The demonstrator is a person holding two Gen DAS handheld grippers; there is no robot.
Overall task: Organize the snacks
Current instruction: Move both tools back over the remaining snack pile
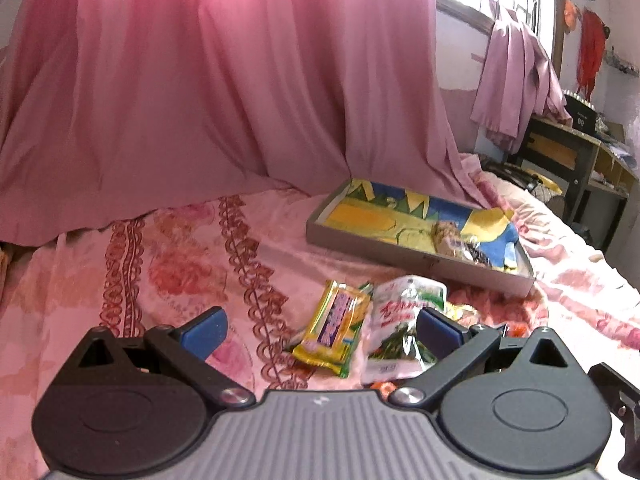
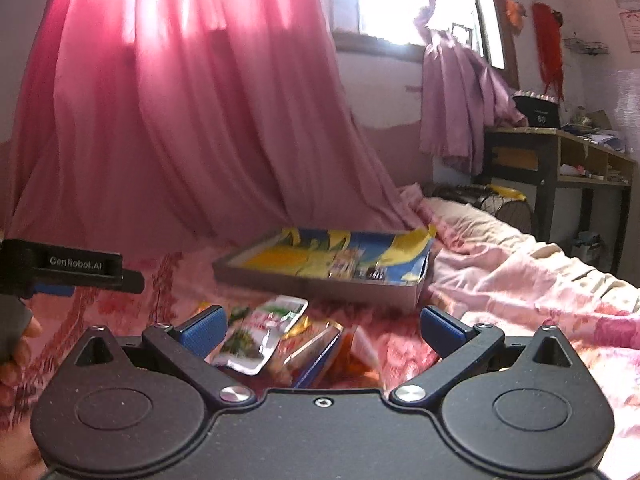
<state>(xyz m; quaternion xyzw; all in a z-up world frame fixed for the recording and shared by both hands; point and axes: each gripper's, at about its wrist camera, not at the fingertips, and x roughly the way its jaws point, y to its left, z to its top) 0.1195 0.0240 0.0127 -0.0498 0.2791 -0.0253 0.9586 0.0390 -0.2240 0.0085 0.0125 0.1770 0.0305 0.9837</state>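
We hold our left gripper (image 1: 320,330) and our right gripper (image 2: 320,330) low over the bed (image 1: 120,280). Both sets of jaws are wide apart and hold nothing.

The loose snacks lie in a small pile on the bed, right in front of us. We see a yellow snack pack (image 1: 334,330) and, just beside it, a white and green snack bag (image 1: 402,328). The flat box (image 1: 416,254) sits farther back, near the pink curtain (image 1: 200,80), and a few snacks already lie inside it.

What could go wrong? The packs touch and overlap, so we may pinch two at once. The bags look shiny, so one could slip out on the way to the box. The bed is soft and bumpy, so a jaw could snag the blanket. Our two grippers are close together, so they could bump.

Some things are hard to see. The right view is blurry, so we cannot count the red and orange packs under the pile. Our grippers hide the near end of the pile. The snacks in the box are too small to name.
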